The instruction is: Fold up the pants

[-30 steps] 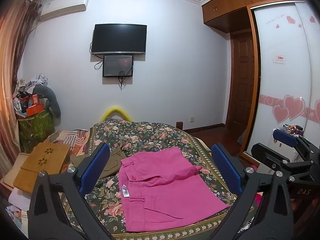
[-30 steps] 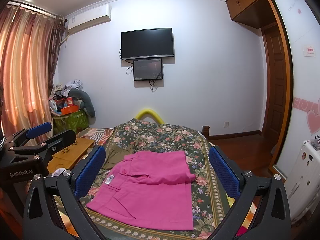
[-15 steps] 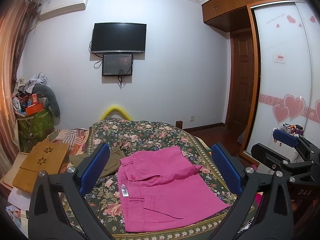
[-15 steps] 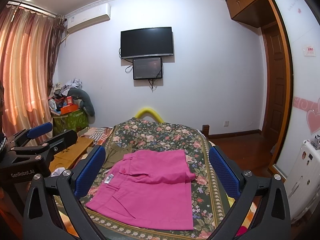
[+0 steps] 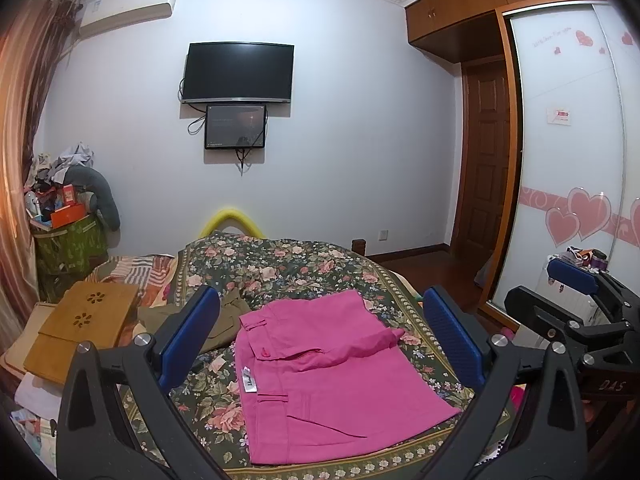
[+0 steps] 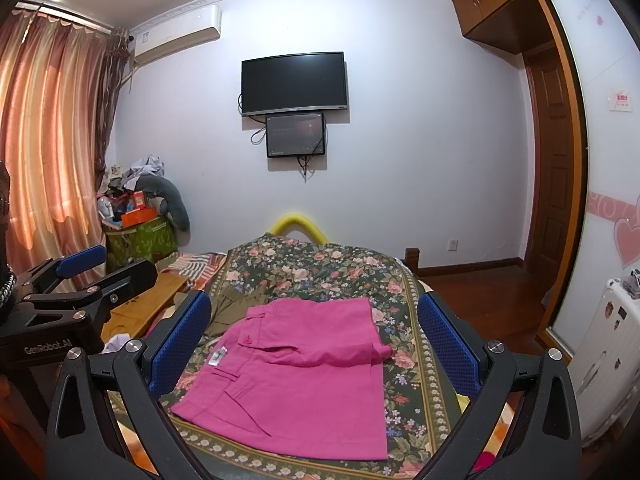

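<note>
Pink pants (image 5: 328, 376) lie folded into a compact stack on the floral bedspread (image 5: 280, 264), waistband to the left with a white label showing. They also show in the right wrist view (image 6: 296, 372). My left gripper (image 5: 320, 340) is open and empty, held above and in front of the pants. My right gripper (image 6: 314, 344) is open and empty, likewise held back from the pants. Each gripper shows at the edge of the other's view: the right gripper (image 5: 576, 300) and the left gripper (image 6: 80, 280).
An olive-green garment (image 5: 224, 316) lies on the bed left of the pants. A wooden lap table (image 5: 84, 324) sits at the bed's left side. A green basket of clutter (image 5: 64, 236) stands by the curtain. A wardrobe (image 5: 580, 152) and door are on the right.
Both views have tilted up very slightly, so the pants sit a touch lower in frame. The pants and the gripper jaws have not changed.
</note>
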Demonstrator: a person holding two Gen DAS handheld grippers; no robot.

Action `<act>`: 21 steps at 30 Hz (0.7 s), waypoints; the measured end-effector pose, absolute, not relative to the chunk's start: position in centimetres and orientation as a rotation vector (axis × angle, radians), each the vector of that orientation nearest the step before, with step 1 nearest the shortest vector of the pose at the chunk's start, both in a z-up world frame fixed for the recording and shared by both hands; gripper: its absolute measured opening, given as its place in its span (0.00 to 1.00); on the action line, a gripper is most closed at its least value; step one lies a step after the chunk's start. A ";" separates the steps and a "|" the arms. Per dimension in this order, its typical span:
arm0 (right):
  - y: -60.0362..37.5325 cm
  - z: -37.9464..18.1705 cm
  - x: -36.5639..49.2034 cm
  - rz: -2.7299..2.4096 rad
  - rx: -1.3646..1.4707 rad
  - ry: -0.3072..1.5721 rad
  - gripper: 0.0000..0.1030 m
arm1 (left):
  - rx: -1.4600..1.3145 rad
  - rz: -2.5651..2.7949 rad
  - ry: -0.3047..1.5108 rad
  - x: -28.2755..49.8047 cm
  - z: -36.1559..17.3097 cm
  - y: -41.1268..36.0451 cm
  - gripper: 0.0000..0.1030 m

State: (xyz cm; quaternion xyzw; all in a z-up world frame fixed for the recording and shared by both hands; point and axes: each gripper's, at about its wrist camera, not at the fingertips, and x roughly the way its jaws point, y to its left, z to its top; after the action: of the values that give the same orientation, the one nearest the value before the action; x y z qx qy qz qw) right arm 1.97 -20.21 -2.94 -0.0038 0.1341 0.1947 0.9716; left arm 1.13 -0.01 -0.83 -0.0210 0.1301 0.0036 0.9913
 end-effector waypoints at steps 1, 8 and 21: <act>-20.2 -2.9 2.0 0.393 -0.008 0.271 1.00 | -0.042 0.007 0.262 1.2 -0.9 0.0 1.00; -20.1 -3.2 2.1 0.391 -0.008 0.272 1.00 | -0.042 0.008 0.263 1.3 -1.0 0.0 1.00; -20.0 -3.0 2.1 0.391 -0.012 0.272 1.00 | -0.040 0.008 0.253 1.4 -1.2 0.3 1.00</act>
State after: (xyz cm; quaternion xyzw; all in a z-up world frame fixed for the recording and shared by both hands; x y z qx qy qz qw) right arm 2.08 -20.03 -2.97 -0.0058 0.1349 0.1934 0.9718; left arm 1.39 0.27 -1.18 -0.0197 0.1260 0.0042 0.9918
